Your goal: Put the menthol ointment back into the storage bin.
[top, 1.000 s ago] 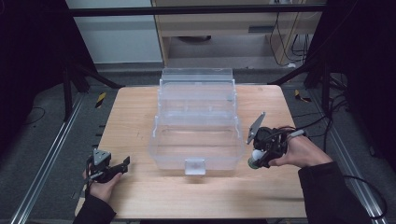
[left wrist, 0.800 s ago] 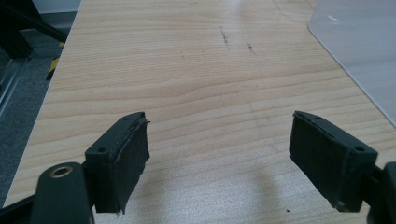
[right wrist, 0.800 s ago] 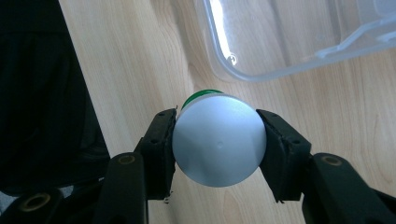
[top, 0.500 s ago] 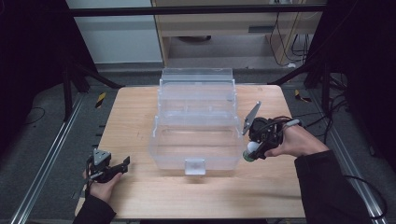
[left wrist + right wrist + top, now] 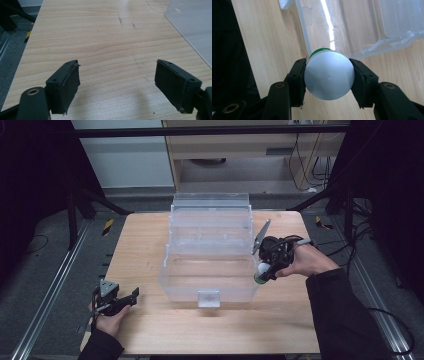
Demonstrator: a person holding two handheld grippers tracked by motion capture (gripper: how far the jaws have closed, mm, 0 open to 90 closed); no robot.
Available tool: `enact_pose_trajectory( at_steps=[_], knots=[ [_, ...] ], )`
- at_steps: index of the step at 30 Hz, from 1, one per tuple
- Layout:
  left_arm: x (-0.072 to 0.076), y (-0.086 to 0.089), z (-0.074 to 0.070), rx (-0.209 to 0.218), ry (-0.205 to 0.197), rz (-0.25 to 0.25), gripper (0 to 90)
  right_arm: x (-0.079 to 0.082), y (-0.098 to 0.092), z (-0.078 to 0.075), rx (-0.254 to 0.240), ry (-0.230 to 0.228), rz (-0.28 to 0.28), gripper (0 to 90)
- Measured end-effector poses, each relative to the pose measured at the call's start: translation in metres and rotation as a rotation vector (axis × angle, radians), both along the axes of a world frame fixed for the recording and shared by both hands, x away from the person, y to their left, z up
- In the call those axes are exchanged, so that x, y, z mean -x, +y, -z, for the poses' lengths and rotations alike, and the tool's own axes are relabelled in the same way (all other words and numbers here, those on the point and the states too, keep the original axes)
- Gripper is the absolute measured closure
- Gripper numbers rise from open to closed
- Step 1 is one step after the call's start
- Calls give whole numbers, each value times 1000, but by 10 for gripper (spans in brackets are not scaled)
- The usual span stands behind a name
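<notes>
At the left edge of the desk (image 5: 150,245) we keep our left tongs (image 5: 122,301) low and out of the way, resting near the front corner. Their jaws are spread wide with nothing between them; in the left gripper view we look past the two black pads (image 5: 67,83) at bare wood grain and just a corner of the clear plastic box (image 5: 192,30) at the far right. We judge this hand is parked so it leaves the middle free and is ready to steady the box if it slides.

In the middle stands the clear plastic box, a tiered organiser with its trays stepped open and a small latch (image 5: 208,297) facing us. Open like this, its compartments are reachable from above, which is probably why it sits square to us.

To the right, our right tongs (image 5: 263,270) are pinching a small bottle (image 5: 328,75) with a green body and a rounded silver-white end, held by its sides so that this end points back at the gripper camera. The bottle hangs in the air just beside the box's right front corner, touching neither the desk nor, as far as we can tell, the box. We take it that the bottle is meant for one of the compartments.

What stands in the way is the box's own right wall and the raised upper trays: the bottle would have to clear the rim before going down. Beyond the desk, a cabinet (image 5: 240,145) and loose cables (image 5: 310,150) lie well apart.
</notes>
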State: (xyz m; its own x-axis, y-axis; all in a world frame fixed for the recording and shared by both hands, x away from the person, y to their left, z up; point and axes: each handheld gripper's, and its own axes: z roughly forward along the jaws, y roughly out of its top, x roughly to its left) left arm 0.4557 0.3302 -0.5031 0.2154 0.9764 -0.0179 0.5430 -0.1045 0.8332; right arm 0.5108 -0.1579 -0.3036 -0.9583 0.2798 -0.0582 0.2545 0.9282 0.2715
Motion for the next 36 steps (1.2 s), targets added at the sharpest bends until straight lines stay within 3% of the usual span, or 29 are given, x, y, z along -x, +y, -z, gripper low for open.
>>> enact_pose_trajectory(
  at_steps=[19, 36],
  knots=[
    [0, 0, 0, 1, -1, 1, 194, -28, 21, 18, -19, 0, -19, 503],
    [0, 0, 0, -1, -3, 4, 198, -35, 30, 44, -1, -8, -63, 503]
  ],
)
